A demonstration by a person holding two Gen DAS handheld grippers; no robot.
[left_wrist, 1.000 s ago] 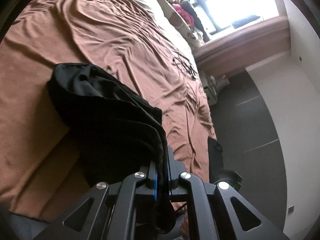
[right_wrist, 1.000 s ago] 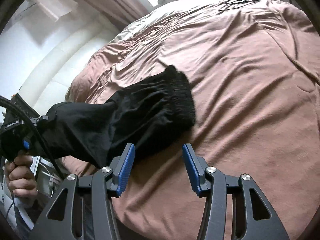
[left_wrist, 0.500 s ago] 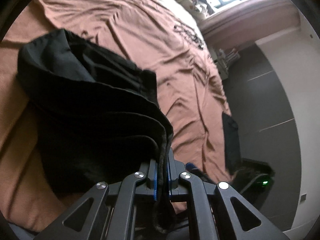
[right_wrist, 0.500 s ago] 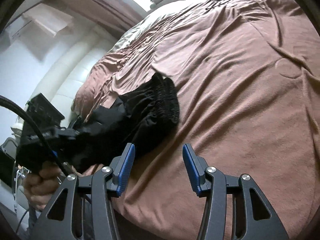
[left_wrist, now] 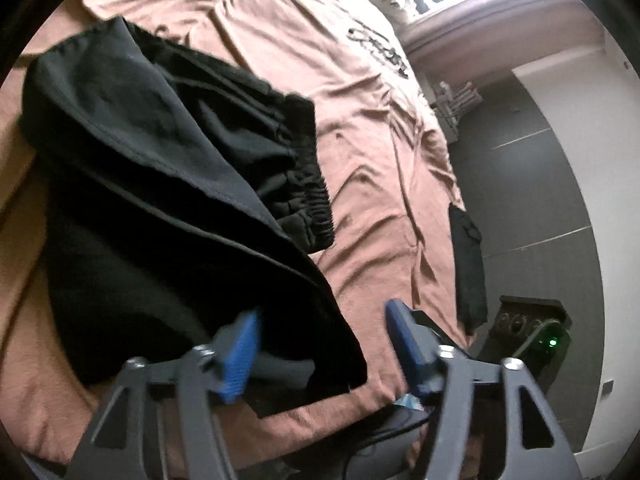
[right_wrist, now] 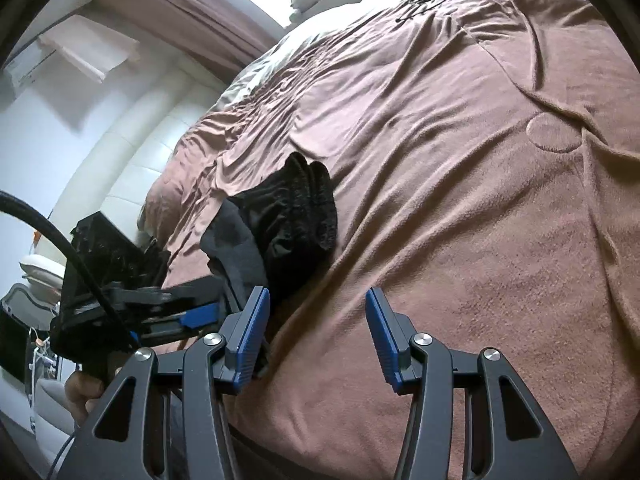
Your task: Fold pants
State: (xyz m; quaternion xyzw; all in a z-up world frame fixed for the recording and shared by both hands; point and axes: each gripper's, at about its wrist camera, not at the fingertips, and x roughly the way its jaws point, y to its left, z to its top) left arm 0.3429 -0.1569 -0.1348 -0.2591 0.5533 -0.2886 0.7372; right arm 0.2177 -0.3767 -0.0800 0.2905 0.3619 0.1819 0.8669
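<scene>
**Left jaws let go of the folded pants at the near edge of the bed**

Released within the last half second, the black pants [left_wrist: 168,184] no longer sit pinched in the left gripper [left_wrist: 320,344], whose jaws have just been opening and now stand wide. A second ago its blue pads were clamped on the hem edge and the cloth hung lifted; now the bundle lies on the brown bedspread [left_wrist: 368,128]. The loose near corner of the cloth is between the parted fingers, but the pads do not press on it.

From the left gripper the pants lie straight ahead and to the left, their long axis running from the near edge of the bed toward the far left, with the gathered elastic waistband [left_wrist: 308,184] on the right side of the stack. The left hand is plainly the nearer one. In the right wrist view the right gripper [right_wrist: 316,336] is held half open with nothing in it, over bare bedspread, and the pants [right_wrist: 288,216] lie ahead and to its left, near but not touching.

They look like a thick, soft stack of several layers, matte black, edges roughly aligned, the top flap slightly rumpled. I judge the fold nearly finished, perhaps needing only a smoothing.
</scene>
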